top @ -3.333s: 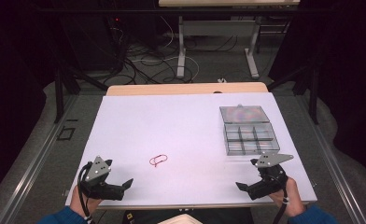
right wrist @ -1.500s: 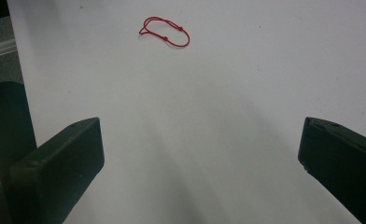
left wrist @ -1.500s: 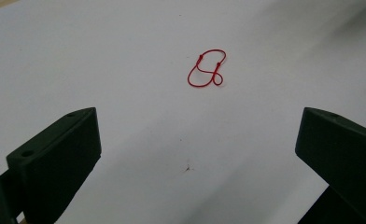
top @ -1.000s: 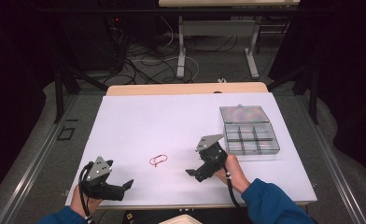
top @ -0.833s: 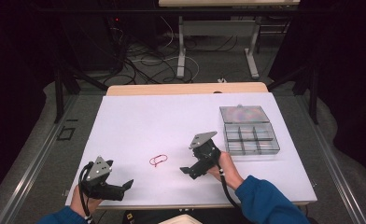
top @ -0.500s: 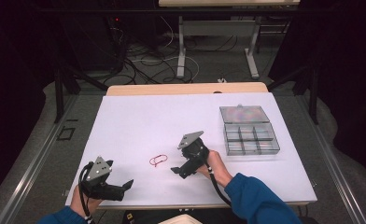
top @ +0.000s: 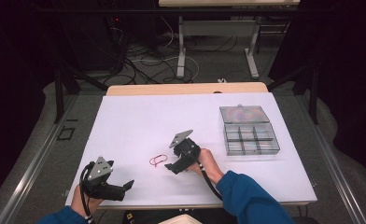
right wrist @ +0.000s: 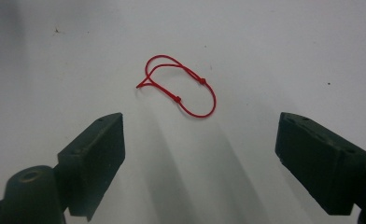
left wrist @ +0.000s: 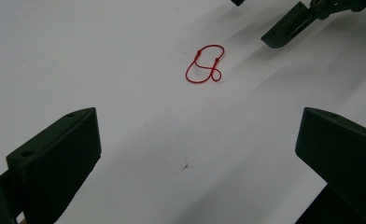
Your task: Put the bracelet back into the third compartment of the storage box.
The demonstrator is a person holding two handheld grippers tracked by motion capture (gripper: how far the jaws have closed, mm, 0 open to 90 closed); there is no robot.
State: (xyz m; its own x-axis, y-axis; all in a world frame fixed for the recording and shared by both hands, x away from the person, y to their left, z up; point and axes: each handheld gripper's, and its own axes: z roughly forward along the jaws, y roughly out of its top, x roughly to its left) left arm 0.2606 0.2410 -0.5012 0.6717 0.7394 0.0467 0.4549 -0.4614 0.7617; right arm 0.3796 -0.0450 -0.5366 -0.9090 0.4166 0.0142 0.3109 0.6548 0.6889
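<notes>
A small red string loop (top: 157,160) lies flat on the white table top (top: 139,116), in front of centre. My right gripper (top: 171,165) sits just right of it and points at it. In the right gripper view the loop (right wrist: 181,86) lies a little ahead of the open gripper (right wrist: 200,135). Its jaws have just been closing slightly, with nothing between them. My left gripper (top: 126,186) rests at the table's front left, open and empty. Seen from the left gripper view, the loop (left wrist: 205,64) lies well beyond that gripper (left wrist: 197,140), and the right gripper's finger (left wrist: 288,30) shows at the top right.
A clear plastic compartment box (top: 249,130) with its lid folded back stands at the right of the table. The table's front edge runs just under my left hand. Beyond the far edge are table legs and cables on a dark floor.
My right gripper has travelled left from beside the compartment box to just right of the red loop, sinking a little. The left gripper has stayed put. The loop has not moved.
</notes>
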